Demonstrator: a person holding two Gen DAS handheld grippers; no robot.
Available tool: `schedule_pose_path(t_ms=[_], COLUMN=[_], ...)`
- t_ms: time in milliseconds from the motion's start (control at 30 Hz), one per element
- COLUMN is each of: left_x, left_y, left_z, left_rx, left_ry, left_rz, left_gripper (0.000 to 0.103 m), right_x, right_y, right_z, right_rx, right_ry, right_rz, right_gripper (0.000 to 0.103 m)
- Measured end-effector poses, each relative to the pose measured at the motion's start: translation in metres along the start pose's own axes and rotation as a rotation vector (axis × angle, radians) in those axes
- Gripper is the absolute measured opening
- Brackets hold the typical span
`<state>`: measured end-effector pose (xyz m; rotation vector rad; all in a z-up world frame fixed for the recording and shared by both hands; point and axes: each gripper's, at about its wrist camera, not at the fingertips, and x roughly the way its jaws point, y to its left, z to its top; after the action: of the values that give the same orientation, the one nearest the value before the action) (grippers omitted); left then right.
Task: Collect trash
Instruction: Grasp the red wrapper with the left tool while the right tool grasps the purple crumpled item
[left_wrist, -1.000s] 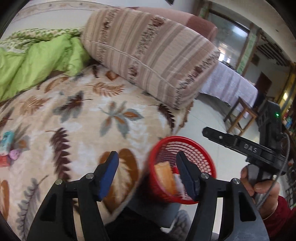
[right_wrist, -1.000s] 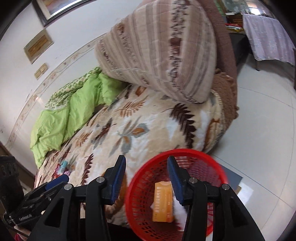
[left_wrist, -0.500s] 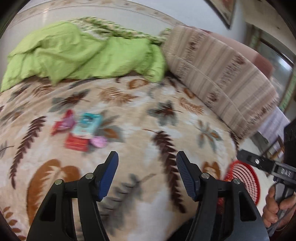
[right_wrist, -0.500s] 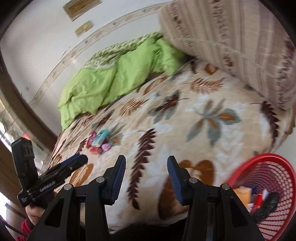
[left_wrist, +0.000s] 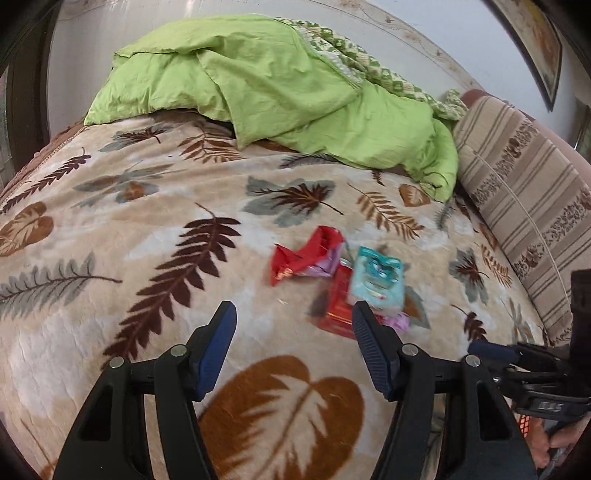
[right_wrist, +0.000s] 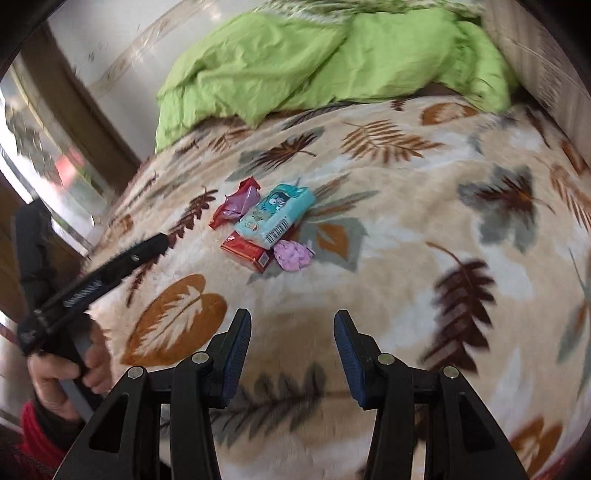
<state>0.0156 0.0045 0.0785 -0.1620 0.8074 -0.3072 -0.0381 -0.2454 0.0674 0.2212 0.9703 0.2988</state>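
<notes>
A small heap of trash lies on the leaf-patterned blanket. It holds a crumpled red wrapper, a teal tissue pack, a flat red box and a pink crumpled wrapper. My left gripper hangs open just short of the heap, its right pad beside the red box, nothing between the jaws. My right gripper is open and empty too, farther back from the teal tissue pack. The left gripper's body shows at the left of the right wrist view, held by a hand.
A rumpled green quilt lies at the far side of the bed. A striped bolster lines the right edge. An orange-red bit of the trash basket peeks out low on the right, behind the other gripper.
Both grippers swung away from the red basket beside the bed and across the blanket to the trash heap, which now sits close ahead. Their jaws kept the same width.
</notes>
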Motion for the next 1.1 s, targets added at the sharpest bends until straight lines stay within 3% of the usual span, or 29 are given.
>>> schedule_pose_path(t_ms=[200,333,367,400,567,633,833,967,1000,1100], left_x=[0.014,0.036,0.041,0.048,0.072,0.079,0.102,0.115,0.114,0.111], left_y=[0.013,0.021,0.021,0.020,0.008,0.002,-0.005,0.001,0.001,-0.006], left_z=[0.018,0.029,0.031,0.033,0.035,0.036,0.038,0.036,0.036,0.036], left_rx=[-0.002,-0.050,-0.053,-0.053,-0.029,-0.031,-0.031,-0.060,-0.062,-0.029], left_ry=[-0.022,0.016,0.026,0.039,0.086,0.095,0.121,0.143,0.133,0.121], left_rz=[-0.006,-0.075,-0.087,-0.098,-0.126,-0.140,-0.094,-0.106,-0.114,-0.088], left_gripper=[0.064,0.064,0.064,0.064,0.065,0.073,0.075,0.056,0.046,0.041], right_x=[0.063,0.087,0.092,0.097,0.084,0.073,0.044,0.032,0.030,0.028], right_y=[0.021,0.023,0.023,0.022,0.022,0.019,0.010,0.014,0.015,0.019], right_z=[0.035,0.042,0.041,0.039,0.035,0.035,0.030,0.024,0.023,0.023], right_rx=[-0.198,-0.213,-0.209,-0.206,-0.184,-0.153,-0.009,0.041,0.046,0.047], right_ry=[0.047,0.067,0.075,0.077,0.041,0.029,-0.025,-0.056,-0.063,-0.082], right_rz=[-0.135,-0.113,-0.108,-0.111,-0.124,-0.117,-0.068,-0.041,-0.037,-0.038], right_gripper=[0.050,0.049,0.036,0.033,0.031,0.030,0.030,0.030,0.030,0.030])
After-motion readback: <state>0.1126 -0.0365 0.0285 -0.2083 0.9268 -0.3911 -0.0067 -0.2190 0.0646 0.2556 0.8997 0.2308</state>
